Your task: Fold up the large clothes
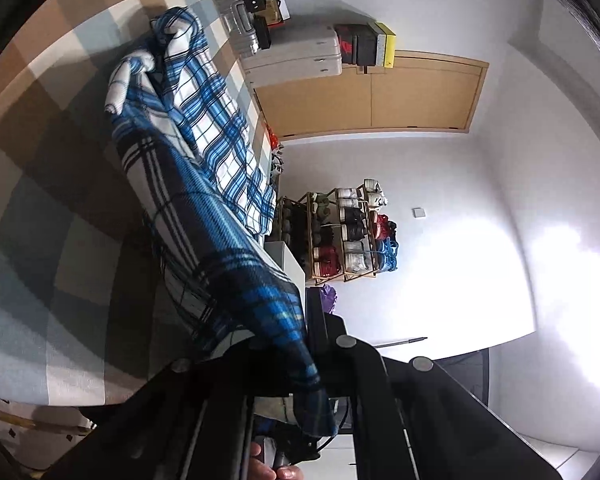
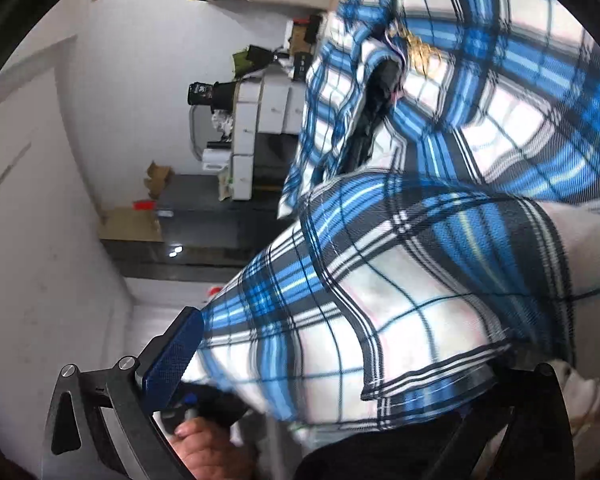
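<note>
Checkered bed [image 1: 60,184] is carrying plaid shirt [image 1: 204,152]; left tool [image 1: 300,364] is pinching it closed, right tool [image 2: 340,380] is seemingly gripping cloth, jaws hidden.

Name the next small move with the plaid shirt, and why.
Probably close the right gripper on the plaid shirt: its jaws look wide apart with cloth draped between them, while the left gripper already pinches an edge above the checked bed cover.

Plaid cloth [image 2: 400,280] covers the right gripper's [image 2: 328,364] far finger, so its opening cannot be read. The left gripper's [image 1: 300,360] fingertips are buried under the same fabric.
</note>
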`<action>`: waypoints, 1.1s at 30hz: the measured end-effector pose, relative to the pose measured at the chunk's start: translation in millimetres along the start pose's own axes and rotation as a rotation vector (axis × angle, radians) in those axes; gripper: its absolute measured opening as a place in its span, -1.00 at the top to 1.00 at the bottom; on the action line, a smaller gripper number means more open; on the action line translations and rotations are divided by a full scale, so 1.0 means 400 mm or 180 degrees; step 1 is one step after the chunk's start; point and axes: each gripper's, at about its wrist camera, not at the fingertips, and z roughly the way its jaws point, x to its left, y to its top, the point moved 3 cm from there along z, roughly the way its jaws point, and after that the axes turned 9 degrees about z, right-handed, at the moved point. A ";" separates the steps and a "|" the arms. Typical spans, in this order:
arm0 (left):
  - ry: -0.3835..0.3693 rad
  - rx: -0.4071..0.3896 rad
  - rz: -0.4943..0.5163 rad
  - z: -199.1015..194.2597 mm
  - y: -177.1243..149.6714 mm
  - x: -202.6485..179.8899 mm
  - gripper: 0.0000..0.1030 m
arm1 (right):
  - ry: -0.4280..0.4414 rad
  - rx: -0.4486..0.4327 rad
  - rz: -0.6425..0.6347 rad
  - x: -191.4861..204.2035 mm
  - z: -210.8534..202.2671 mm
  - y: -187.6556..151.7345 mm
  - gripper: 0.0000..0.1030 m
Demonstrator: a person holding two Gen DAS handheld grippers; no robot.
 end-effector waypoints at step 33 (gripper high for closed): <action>0.0325 0.0170 0.0054 0.013 -0.029 0.007 1.00 | -0.1355 -0.0460 -0.0278 -0.100 -0.394 0.272 -1.00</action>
